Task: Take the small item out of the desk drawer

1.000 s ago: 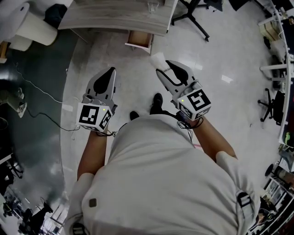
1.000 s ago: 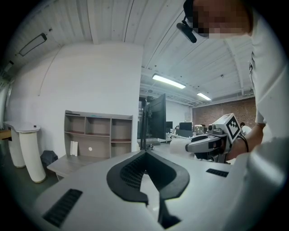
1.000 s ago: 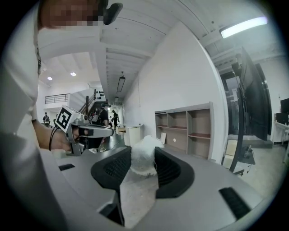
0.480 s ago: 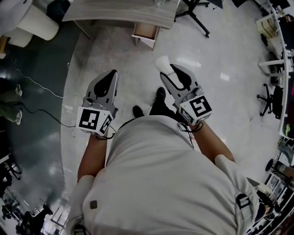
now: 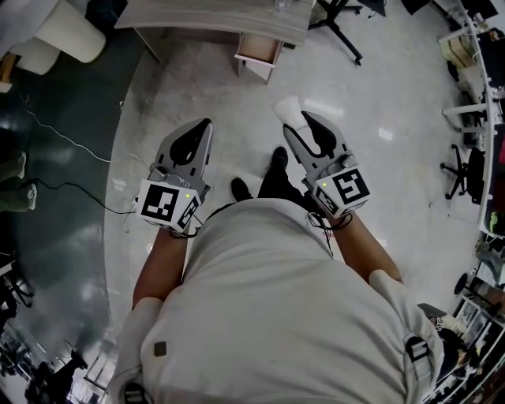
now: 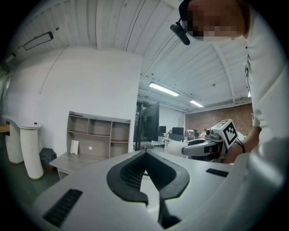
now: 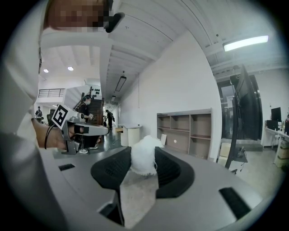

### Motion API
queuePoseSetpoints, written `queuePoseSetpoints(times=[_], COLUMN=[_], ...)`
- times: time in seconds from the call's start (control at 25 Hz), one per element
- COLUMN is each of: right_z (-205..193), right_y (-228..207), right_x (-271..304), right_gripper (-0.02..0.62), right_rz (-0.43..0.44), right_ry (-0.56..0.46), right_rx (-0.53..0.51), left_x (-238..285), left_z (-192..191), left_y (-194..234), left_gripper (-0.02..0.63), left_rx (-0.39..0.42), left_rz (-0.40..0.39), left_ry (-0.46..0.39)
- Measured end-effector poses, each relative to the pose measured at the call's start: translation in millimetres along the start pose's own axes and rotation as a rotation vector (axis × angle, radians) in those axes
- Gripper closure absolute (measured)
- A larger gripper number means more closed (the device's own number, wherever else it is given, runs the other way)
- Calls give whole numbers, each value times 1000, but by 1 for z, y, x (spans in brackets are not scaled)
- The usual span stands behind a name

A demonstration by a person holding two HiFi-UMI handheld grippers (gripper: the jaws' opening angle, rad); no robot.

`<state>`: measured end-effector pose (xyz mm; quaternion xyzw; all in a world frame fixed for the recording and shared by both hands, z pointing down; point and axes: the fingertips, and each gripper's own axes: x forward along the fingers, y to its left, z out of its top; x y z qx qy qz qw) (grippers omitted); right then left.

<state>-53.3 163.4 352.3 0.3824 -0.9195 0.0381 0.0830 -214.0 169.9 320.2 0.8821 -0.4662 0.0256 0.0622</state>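
Note:
A white fluffy ball (image 5: 287, 108) sits between the fingertips of my right gripper (image 5: 298, 120), which is shut on it and held above the floor. In the right gripper view the ball (image 7: 143, 156) fills the gap between the dark pads. My left gripper (image 5: 206, 124) is level with it on the left, shut with nothing in it; its tips meet in the left gripper view (image 6: 145, 152). The grey desk (image 5: 205, 16) lies far ahead at the top of the head view. Its small wooden drawer (image 5: 259, 54) hangs open.
A white pedestal (image 5: 69, 33) stands left of the desk and a chair base (image 5: 338, 17) to its right. A cable (image 5: 75, 140) runs over the floor at left. More chairs and shelving (image 5: 467, 170) line the right edge. The person's shoes (image 5: 273, 162) are between the grippers.
The desk and its open drawer have slid toward the top of the head view as the person backs away. Both grippers keep their pose, and the ball stays in the right one.

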Motion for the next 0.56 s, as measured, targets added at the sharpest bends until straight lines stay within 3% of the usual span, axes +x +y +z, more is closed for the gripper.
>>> queuePoseSetpoints(times=[0.56], right_z=[3], right_y=[16], right_x=[11], right_gripper=[426], right_rz=[5], right_ry=[2], right_rx=[2], left_x=[-9], left_z=[-1], left_y=[9], left_gripper=[594], left_rx=[-13], left_rz=[-16], left_ry=[-14])
